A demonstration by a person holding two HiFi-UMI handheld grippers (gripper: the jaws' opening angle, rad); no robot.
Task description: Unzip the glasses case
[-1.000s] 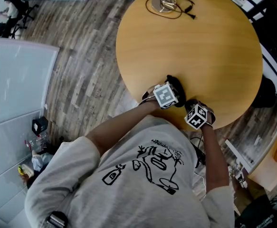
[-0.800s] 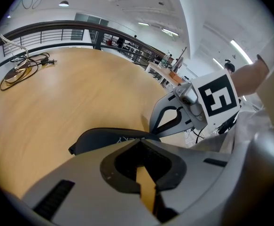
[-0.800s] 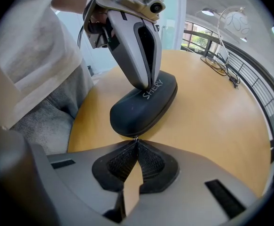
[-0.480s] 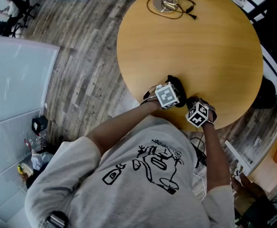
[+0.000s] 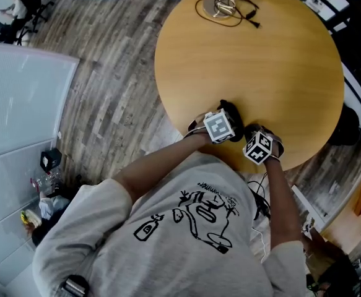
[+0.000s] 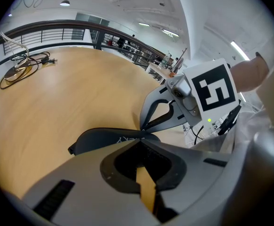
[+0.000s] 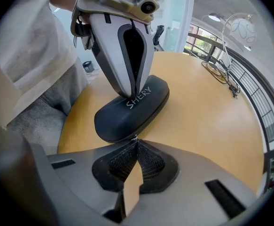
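Observation:
A black zipped glasses case (image 7: 122, 117) with white lettering lies near the close edge of the round wooden table (image 5: 260, 60). My left gripper (image 7: 136, 96) is shut, its tips pressed down on the case's top beside the lettering. My right gripper (image 7: 137, 139) is shut at the case's near end, with a small metal zipper pull (image 7: 136, 136) pinched at its tips. In the left gripper view the case (image 6: 104, 138) lies just beyond my left gripper (image 6: 139, 141), and the right gripper (image 6: 143, 128) touches its right end. In the head view both grippers cover most of the case (image 5: 230, 110).
A lamp base with a looped black cable (image 5: 220, 6) sits at the table's far side. The table edge is right under the grippers, and a wooden floor (image 5: 112, 73) lies to the left. A railing (image 7: 249, 79) runs behind the table.

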